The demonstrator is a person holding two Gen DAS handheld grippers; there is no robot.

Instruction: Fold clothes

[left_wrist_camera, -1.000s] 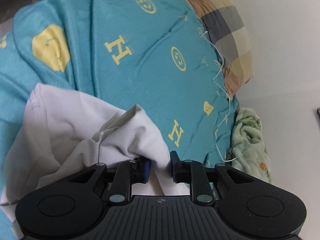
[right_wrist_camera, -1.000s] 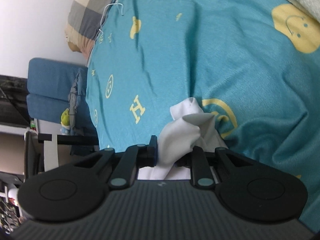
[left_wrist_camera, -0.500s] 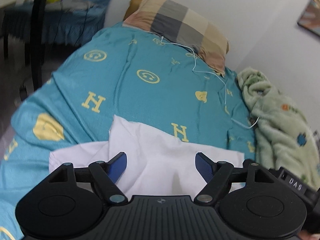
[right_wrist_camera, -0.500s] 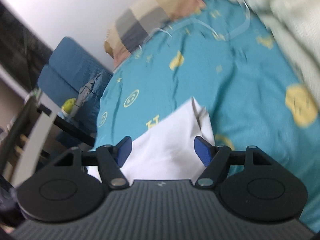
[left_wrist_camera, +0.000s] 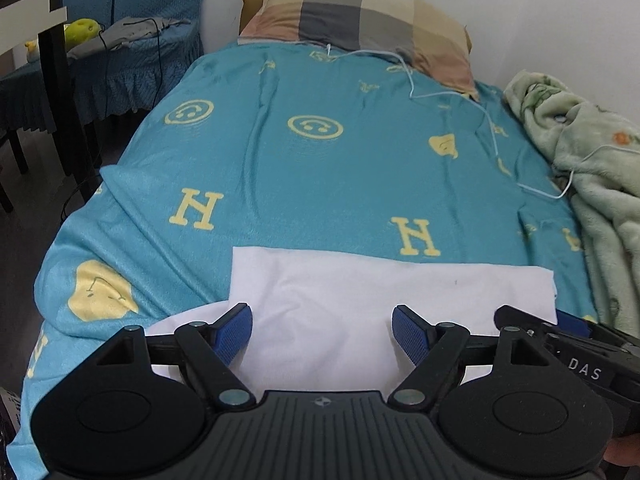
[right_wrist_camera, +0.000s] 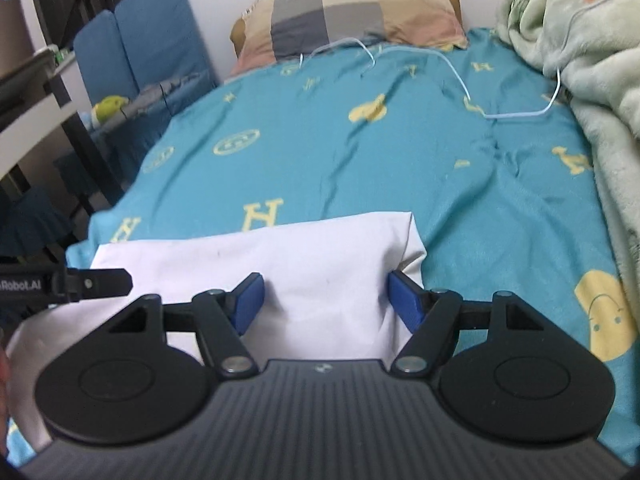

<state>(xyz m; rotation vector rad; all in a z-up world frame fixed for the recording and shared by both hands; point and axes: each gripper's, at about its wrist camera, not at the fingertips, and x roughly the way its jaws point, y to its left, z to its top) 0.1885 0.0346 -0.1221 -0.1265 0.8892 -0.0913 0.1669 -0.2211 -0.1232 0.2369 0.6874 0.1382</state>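
Note:
A white garment lies flat in a folded rectangle at the near end of a bed with a teal sheet. It also shows in the right wrist view. My left gripper is open and empty, just above the garment's near left part. My right gripper is open and empty over the garment's right end. The right gripper's body shows at the lower right of the left wrist view. The left gripper's body shows at the left edge of the right wrist view.
A plaid pillow lies at the head of the bed. A green fleece blanket is bunched along the right side. A white cable runs across the sheet. A blue chair and dark table legs stand left.
Both grippers were shut on bunches of the white garment. They have let go and opened, and pulled back. The garment now lies flat and spread wide.

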